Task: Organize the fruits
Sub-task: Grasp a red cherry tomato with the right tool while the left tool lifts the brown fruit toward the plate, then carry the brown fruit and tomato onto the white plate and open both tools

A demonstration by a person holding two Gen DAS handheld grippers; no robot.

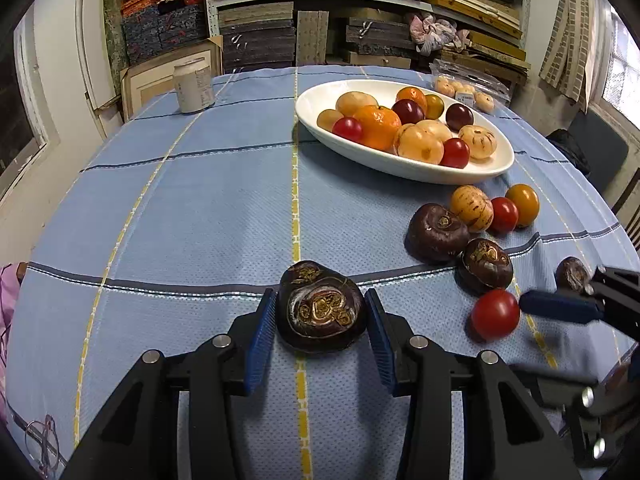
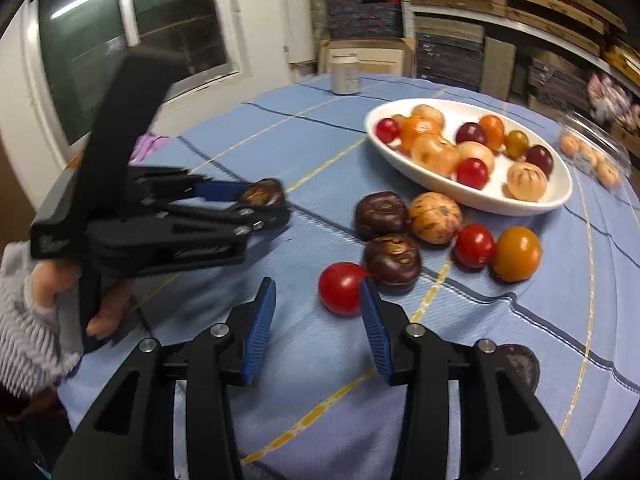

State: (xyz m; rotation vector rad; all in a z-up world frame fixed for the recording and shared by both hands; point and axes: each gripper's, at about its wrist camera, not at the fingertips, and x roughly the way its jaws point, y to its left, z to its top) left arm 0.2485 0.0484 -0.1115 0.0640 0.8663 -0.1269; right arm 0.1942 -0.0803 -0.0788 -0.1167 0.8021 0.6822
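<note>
Clamping dark brown knobbly water chestnut (image 1: 321,311) in left gripper (image 1: 322,318), mid blue checked tablecloth (image 1: 200,208). Right gripper (image 2: 318,312) wide, bare, beside red cherry tomato (image 2: 341,288); white oval dish (image 1: 404,166) well apart.

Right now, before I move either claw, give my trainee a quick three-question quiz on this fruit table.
1. True or false: the left claw has a dark water chestnut between its fingers.
2. What does the right claw hold?
3. The red tomato nearest the right claw lies: A) in the white dish B) on the tablecloth C) in the plastic box

Key: 1 true; 2 nothing, it is open; 3 B
</note>
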